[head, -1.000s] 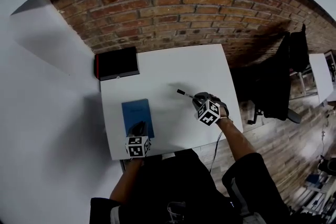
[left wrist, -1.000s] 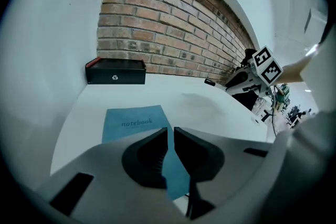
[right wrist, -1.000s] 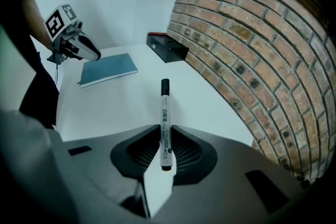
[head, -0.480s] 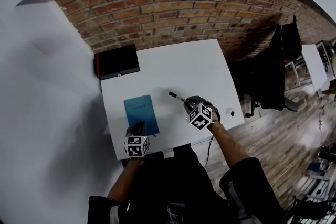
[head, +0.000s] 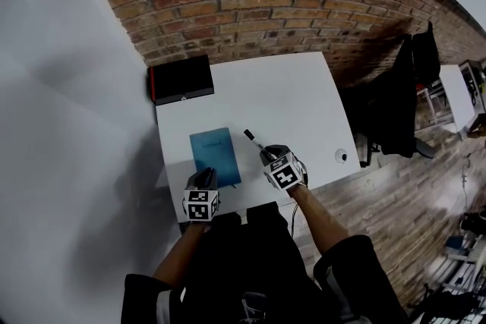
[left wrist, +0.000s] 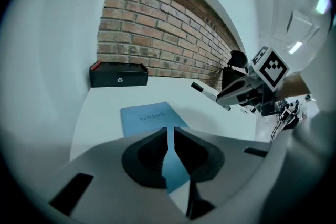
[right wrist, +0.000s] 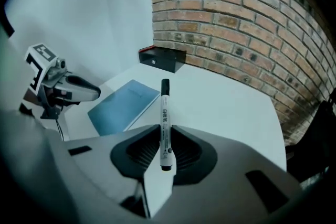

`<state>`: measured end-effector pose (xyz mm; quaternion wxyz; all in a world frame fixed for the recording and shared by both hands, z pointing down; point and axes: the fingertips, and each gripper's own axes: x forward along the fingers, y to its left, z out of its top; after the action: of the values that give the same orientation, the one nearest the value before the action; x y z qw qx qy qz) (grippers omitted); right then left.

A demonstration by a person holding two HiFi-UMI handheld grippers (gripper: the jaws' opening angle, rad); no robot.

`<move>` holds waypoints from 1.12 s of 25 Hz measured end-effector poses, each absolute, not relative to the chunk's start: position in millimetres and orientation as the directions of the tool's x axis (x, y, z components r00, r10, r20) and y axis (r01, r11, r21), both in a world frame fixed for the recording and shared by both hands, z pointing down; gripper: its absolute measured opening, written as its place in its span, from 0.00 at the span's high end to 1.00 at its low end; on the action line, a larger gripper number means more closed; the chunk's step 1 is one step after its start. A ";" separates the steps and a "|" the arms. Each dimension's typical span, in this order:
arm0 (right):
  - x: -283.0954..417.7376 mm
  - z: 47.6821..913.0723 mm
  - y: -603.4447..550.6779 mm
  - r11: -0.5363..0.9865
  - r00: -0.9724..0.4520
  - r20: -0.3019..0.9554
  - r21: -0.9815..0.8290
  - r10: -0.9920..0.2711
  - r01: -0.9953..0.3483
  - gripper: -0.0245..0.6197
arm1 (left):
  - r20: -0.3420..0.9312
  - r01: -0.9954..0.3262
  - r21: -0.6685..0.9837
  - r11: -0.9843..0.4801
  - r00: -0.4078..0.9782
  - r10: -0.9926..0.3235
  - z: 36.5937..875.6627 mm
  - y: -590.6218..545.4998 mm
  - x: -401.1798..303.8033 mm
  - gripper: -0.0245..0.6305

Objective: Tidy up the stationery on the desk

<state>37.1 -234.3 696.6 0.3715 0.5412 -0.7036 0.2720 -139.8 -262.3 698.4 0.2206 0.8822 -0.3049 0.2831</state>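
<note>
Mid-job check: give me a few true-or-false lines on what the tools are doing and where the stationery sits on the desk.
1. The right tool grips a marker. True.
2. The notebook is red. False: it is blue.
3. The black box sits at the desk's far left corner. True.
4. The notebook lies open. False: it is closed, cover up.
5. The left tool is at the black box. False: it is over the notebook's near end.

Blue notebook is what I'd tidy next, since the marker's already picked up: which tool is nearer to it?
Left. The left tool sits over the notebook's near edge; the right tool, gripping the marker, is off its right side.
</note>
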 end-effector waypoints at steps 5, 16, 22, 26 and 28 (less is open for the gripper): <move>17.1 703.8 -237.4 0.158 -0.160 0.804 -0.084 -0.573 -0.984 0.84 | 0.633 -0.668 0.212 -0.713 0.650 -0.421 698.3 -263.4 -151.0 0.89; -7.9 725.0 -238.8 -0.106 -0.209 0.802 -0.319 -0.560 -0.942 0.84 | 0.619 -0.668 0.192 -0.719 0.651 -0.439 690.9 -267.6 -158.8 0.88; -23.1 740.3 -239.5 -0.219 -0.244 0.804 -0.416 -0.543 -0.882 0.84 | 0.623 -0.667 0.191 -0.720 0.649 -0.436 695.0 -267.3 -165.5 0.88; -29.6 747.8 -237.8 -0.249 -0.265 0.804 -0.448 -0.533 -0.858 0.84 | 0.627 -0.675 0.193 -0.712 0.643 -0.440 695.3 -267.1 -171.1 0.88; -31.9 751.4 -238.1 -0.261 -0.276 0.802 -0.464 -0.529 -0.847 0.84 | 0.632 -0.677 0.193 -0.710 0.639 -0.438 698.3 -266.9 -174.6 0.88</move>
<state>-31.9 -238.1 751.4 0.1473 0.5833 -0.5899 0.5387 -174.6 -266.9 698.3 0.2111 0.8804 -0.3165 0.2831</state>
